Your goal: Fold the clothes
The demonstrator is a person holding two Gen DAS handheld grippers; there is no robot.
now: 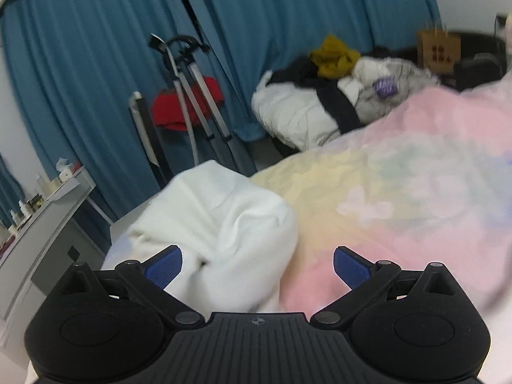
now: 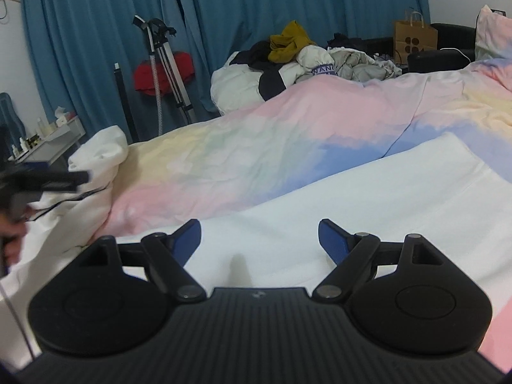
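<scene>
On a bed spread with a pastel pink, yellow and blue quilt cover [image 2: 256, 147], a crumpled white cotton garment [image 1: 224, 224] lies bunched at the left edge, partly between the wide-spread blue pads of the left gripper [image 1: 257, 264], which press on nothing. Further right, a smooth white cloth [image 2: 368, 192], apparently folded flat, lies under the right gripper [image 2: 260, 240], its jaws likewise apart and empty. Unsorted clothes [image 2: 304, 60] are heaped by the blue curtains [image 2: 96, 32] behind. The fold seems between garments; the next move likely calls for closing on a hem of the crumpled piece and spreading it flat.
</scene>
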